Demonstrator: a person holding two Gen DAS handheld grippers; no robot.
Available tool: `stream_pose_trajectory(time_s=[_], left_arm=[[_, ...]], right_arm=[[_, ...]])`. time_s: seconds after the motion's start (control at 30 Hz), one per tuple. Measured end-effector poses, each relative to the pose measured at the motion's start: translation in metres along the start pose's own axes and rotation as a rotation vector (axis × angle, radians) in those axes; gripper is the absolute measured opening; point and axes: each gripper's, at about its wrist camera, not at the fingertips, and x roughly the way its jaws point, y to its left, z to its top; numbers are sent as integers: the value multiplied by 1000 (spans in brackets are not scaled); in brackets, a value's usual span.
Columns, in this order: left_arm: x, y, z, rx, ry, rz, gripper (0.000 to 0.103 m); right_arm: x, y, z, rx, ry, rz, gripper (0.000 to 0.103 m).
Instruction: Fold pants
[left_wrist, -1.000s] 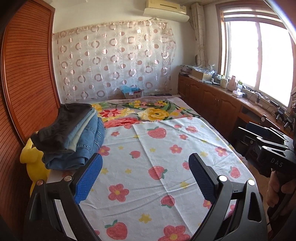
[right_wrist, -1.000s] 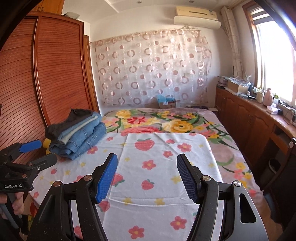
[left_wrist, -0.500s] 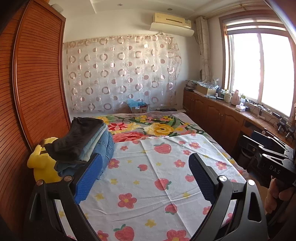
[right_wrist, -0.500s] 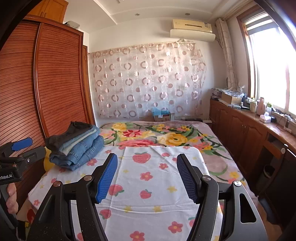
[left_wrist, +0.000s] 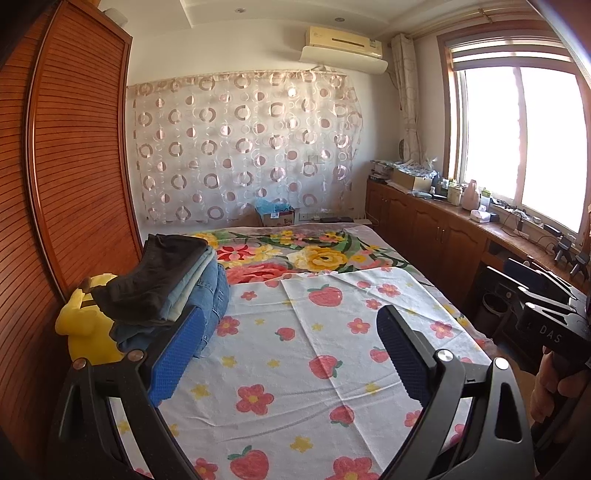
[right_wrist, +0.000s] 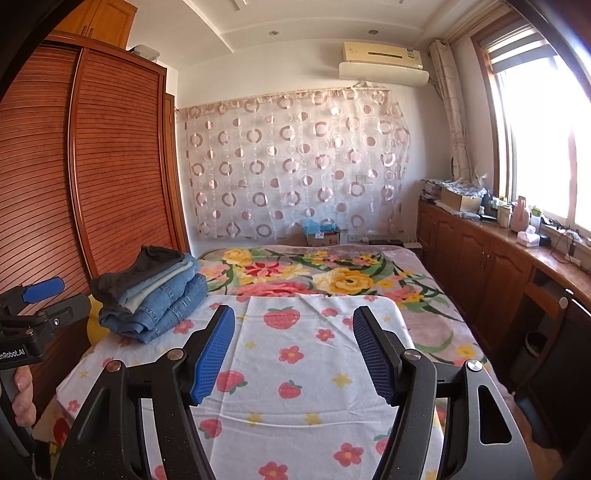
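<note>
A stack of folded pants (left_wrist: 173, 284), dark ones on top of blue jeans, lies at the left edge of the bed; it also shows in the right wrist view (right_wrist: 155, 291). My left gripper (left_wrist: 291, 347) is open and empty, held above the white strawberry sheet (left_wrist: 314, 350), just right of the stack. My right gripper (right_wrist: 291, 350) is open and empty above the same sheet (right_wrist: 295, 369). The left gripper's body shows at the left of the right wrist view (right_wrist: 33, 325), and the right gripper's body at the right of the left wrist view (left_wrist: 546, 317).
A yellow plush toy (left_wrist: 85, 328) sits by the stack against the wooden wardrobe (left_wrist: 55, 184). A flowered blanket (left_wrist: 314, 254) covers the bed's far half. A cabinet counter (left_wrist: 461, 229) with clutter runs under the window at right. A box (left_wrist: 275, 214) stands by the curtain.
Both grippers have risen and tilted up, so the views show more wall and ceiling. Both stay open and empty. The pants stack has not moved.
</note>
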Motion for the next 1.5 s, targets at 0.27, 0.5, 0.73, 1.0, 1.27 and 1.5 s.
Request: stream_pose_trajectory(time_s=[0.27, 0.5, 0.73, 1.0, 1.27, 1.5], left_arm=[[0, 0, 0, -1, 0, 2, 95], [0, 1, 0, 0, 0, 5, 95], [0, 0, -1, -1, 0, 5, 95], [0, 1, 0, -4, -3, 6, 95], [0, 2, -1, -5, -5, 8, 95], [0, 2, -1, -7, -6, 10, 95]], right_arm=[[1, 0, 0, 0, 0, 1, 69], [1, 1, -1, 0, 1, 2, 69], [1, 1, -1, 0, 1, 0, 69], [1, 1, -1, -1, -1, 5, 69], [2, 1, 0, -5, -5, 12, 69], [3, 0, -2, -5, -8, 16, 69]])
